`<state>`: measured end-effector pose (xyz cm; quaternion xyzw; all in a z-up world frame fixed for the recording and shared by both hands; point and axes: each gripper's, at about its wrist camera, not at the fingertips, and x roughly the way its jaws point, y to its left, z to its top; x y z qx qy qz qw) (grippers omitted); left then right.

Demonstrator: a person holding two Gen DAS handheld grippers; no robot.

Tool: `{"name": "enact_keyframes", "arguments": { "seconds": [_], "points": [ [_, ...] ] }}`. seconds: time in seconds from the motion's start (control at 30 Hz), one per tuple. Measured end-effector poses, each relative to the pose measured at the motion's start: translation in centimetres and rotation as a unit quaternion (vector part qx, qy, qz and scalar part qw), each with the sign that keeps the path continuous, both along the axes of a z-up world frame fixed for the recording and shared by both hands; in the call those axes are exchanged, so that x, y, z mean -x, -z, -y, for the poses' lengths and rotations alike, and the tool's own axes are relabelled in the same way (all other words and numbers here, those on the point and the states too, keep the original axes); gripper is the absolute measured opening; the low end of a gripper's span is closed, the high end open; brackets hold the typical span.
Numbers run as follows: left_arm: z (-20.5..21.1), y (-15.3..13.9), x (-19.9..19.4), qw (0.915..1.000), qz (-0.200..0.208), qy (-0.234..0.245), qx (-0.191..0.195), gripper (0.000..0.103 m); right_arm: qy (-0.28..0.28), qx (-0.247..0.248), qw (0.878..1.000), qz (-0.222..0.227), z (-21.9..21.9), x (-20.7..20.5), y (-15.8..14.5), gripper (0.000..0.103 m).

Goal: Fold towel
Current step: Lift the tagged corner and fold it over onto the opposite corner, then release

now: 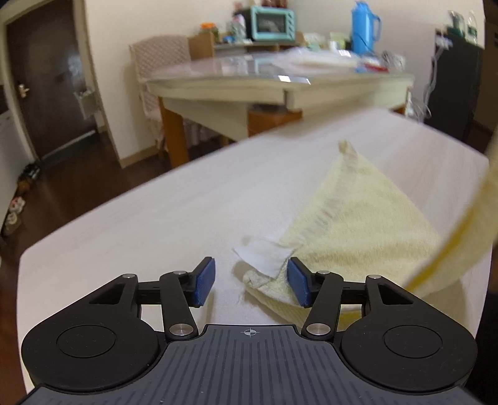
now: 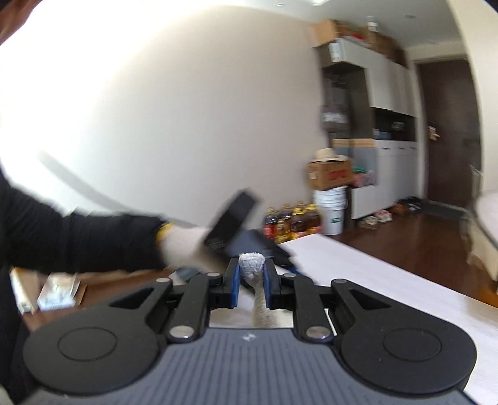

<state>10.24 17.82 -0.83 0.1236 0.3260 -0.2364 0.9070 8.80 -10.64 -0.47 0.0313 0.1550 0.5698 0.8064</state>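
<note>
The pale yellow towel (image 1: 358, 224) runs off the right edge of the left wrist view, where a lifted strip of it is smeared by motion blur. Its near edge is hidden behind the left gripper (image 1: 250, 282). In the right wrist view, a gloved hand (image 2: 183, 246) and dark sleeve (image 2: 77, 240) at left are blurred. The far clutter of bottles (image 2: 292, 221) is too small to read.

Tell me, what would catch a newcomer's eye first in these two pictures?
Probably the pale yellow terry towel spread on the white table, its near corner with a white label lying between the open blue pads of the left gripper. In the right wrist view, the right gripper is clamped on a bunched fold of that towel. Behind, a bright blue thermos jug stands on a far table.
</note>
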Motion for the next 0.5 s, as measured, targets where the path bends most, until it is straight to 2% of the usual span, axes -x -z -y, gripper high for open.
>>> {"name": "enact_keyframes", "arguments": {
  "seconds": [0.23, 0.5],
  "points": [
    [-0.3, 0.4, -1.0, 0.9999, -0.009, -0.002, -0.007, 0.054, 0.065, -0.027, 0.995, -0.073, 3.7, -6.6, 1.7, 0.017],
    [-0.6, 0.7, -1.6, 0.9999, -0.010, -0.008, 0.007, 0.056, 0.128, -0.040, 0.980, -0.150, 6.5, -10.0, 4.3, 0.015]
  ]
}}
